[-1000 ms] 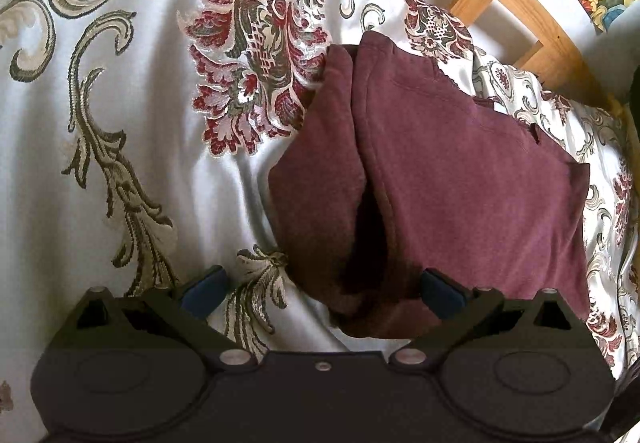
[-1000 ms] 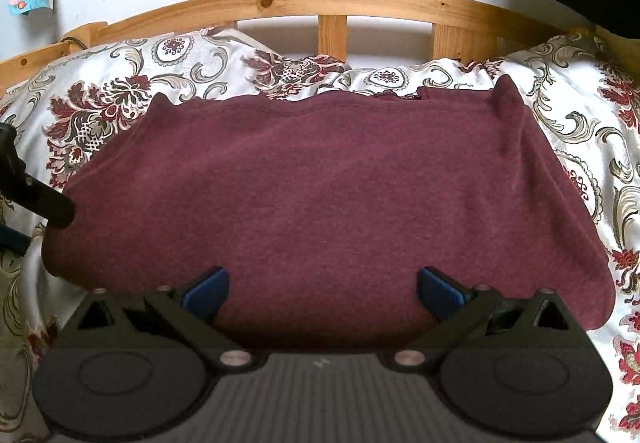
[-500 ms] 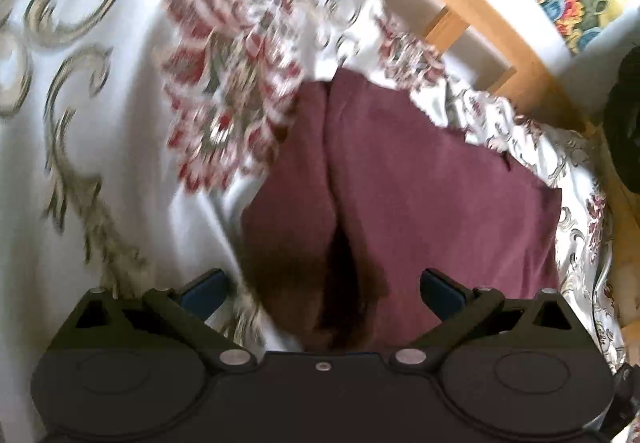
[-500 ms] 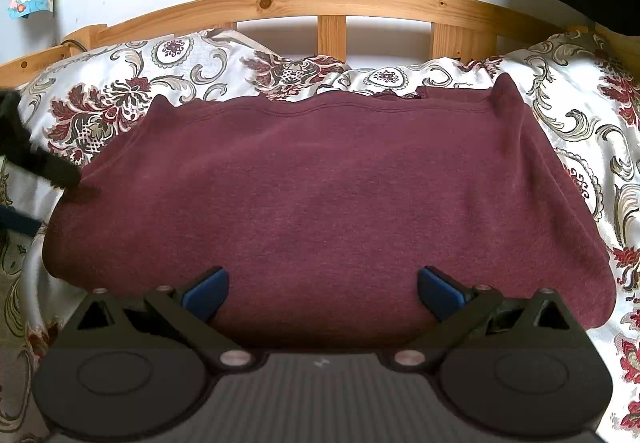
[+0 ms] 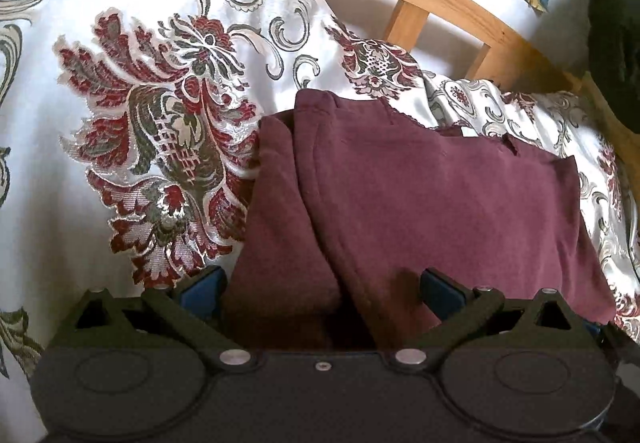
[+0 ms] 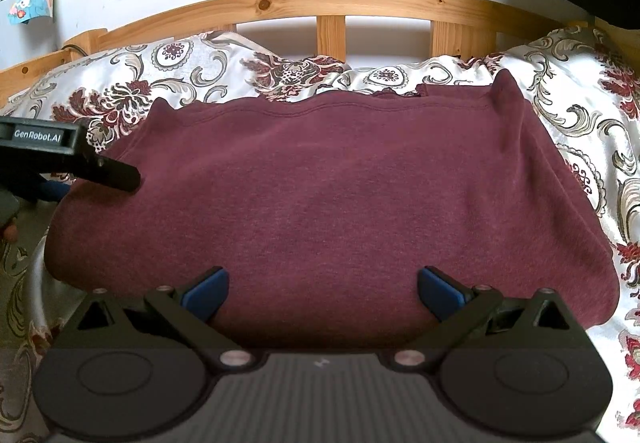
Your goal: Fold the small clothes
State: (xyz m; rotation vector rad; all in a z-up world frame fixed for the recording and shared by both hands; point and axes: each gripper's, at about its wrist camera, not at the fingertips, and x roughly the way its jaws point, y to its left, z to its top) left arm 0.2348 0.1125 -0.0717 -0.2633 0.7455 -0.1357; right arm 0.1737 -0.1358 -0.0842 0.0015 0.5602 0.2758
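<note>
Left gripper (image 5: pixel 320 289) gaped over the jumper's (image 5: pixel 420 203) left end; right gripper (image 6: pixel 322 287) open, empty.
Best pinch all layers together.

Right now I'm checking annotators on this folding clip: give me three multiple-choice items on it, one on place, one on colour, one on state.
1. Where does the garment lie?
A. on a patterned bedspread
B. on a wooden floor
C. in a basket

2. What colour is the garment?
A. navy
B. maroon
C. white

3. How do the jaws of the right gripper stand?
A. shut on the cloth
B. shut on nothing
C. open, apart over the garment's near edge

Key: 1 A, floral bedspread shows around the garment, wooden headboard behind. 2 B, the cloth is dark red in both views. 3 C, the blue pads sit wide apart with nothing pinched.
</note>
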